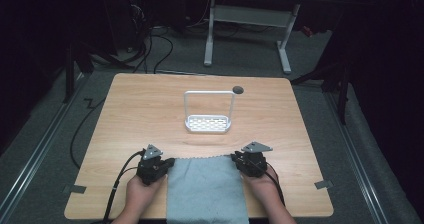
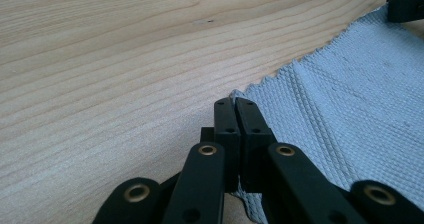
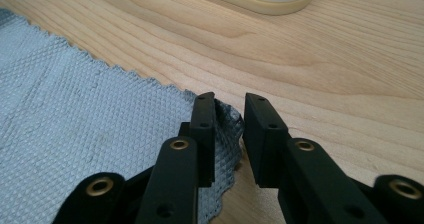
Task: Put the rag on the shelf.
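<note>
I see the grey cloth [image 1: 206, 189] lying flat at the near edge of the table [image 1: 150, 109], its long axis running from me toward the far side, with its near end hanging over the table edge and its zigzag far edge pointing at the rack. My left gripper [image 1: 169, 163] sits at the cloth's far left corner; in the left gripper view [image 2: 235, 109] the jaws are pressed together with the corner of the cloth [image 2: 345, 109] pinched between them. My right gripper [image 1: 234, 158] sits at the far right corner; in the right gripper view [image 3: 229, 119] its jaws stand apart, with the crumpled corner of the cloth [image 3: 90, 134] lying in the gap against the left jaw, not clamped. Beyond the cloth, well apart from it on bare wood, stands a white rack [image 1: 208, 119] with a perforated base and a tall hoop handle, upright near the table's middle. A small dark round spot [image 1: 238, 89] lies just beyond the rack's right side. Nothing lies between the cloth and the rack. Past the table, a white desk frame [image 1: 250, 24] stands on the grey floor.
</note>
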Tool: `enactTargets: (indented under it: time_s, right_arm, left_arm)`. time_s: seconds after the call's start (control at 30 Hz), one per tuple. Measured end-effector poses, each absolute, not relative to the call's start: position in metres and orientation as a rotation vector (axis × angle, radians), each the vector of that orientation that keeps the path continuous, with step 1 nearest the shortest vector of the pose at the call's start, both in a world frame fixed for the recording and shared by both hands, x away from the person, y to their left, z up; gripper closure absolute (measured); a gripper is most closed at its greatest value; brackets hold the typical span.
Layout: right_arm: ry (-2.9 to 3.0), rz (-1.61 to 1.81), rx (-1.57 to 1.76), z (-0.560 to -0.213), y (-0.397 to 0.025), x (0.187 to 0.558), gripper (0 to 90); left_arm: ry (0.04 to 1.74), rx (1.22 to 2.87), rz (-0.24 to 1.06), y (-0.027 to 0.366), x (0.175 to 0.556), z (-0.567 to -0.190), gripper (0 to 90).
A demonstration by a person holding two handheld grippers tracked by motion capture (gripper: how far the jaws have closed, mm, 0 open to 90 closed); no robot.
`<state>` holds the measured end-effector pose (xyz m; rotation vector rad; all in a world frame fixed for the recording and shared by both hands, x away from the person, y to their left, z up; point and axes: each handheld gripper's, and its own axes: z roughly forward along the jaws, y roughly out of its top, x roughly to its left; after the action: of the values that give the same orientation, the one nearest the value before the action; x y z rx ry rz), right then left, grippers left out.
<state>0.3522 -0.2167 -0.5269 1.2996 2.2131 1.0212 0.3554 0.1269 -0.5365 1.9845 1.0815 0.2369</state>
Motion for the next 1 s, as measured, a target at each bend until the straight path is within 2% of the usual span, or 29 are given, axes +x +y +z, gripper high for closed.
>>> enactTargets:
  time_s: [0.27,0.6,1.0]
  right_arm:
    - [2.212,1.012,1.277,-0.531,-0.216,0.350,88.6]
    - [2.163,1.071,1.219,-0.522,-0.213,0.338,89.3]
    - [2.090,1.197,1.107,-0.496,-0.208,0.317,89.4]
  left_arm:
    - [1.067,1.968,0.234,0.128,0.355,-0.536,89.1]
    - [1.036,1.875,0.259,0.133,0.346,-0.524,89.2]
    - [0.981,1.787,0.319,0.137,0.335,-0.509,89.3]
